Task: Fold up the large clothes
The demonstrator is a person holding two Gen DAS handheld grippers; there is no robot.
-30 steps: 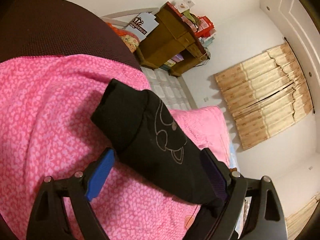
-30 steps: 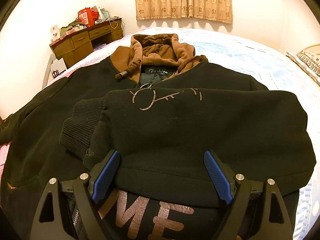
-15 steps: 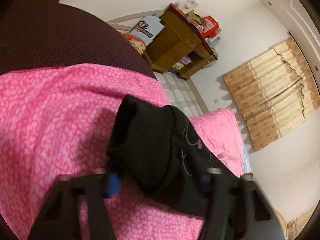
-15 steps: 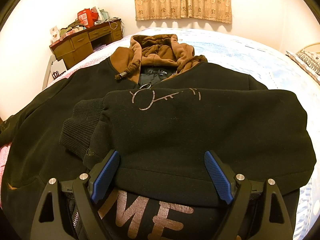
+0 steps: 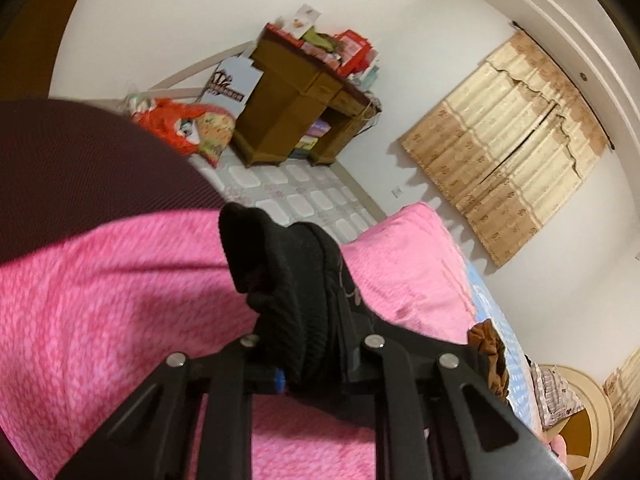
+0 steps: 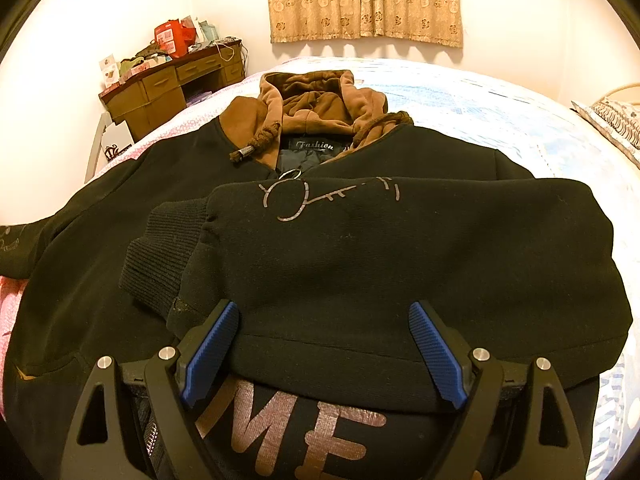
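Observation:
A black hooded jacket [image 6: 132, 208] with a brown hood [image 6: 316, 96] lies face up on the bed. One sleeve [image 6: 400, 248] is folded across its chest, and my right gripper [image 6: 322, 312] stands open just over the sleeve's near edge, pads apart from the cloth. In the left wrist view the other sleeve's ribbed cuff [image 5: 276, 280] is bunched between the jaws of my left gripper [image 5: 308, 364]. These jaws are closing on it and hold it raised above the pink blanket [image 5: 120, 300].
A wooden desk [image 5: 296, 108] piled with boxes stands by the wall, with an orange bag [image 5: 172, 120] beside it. Curtains [image 6: 364, 0] hang behind the bed. A pale blue sheet [image 6: 480, 104] covers the far side. A patterned pillow [image 6: 612, 116] lies at the right.
My left gripper has closed from wide open onto the sleeve cuff, then lifted and rolled with it. The right gripper and the folded sleeve have not moved.

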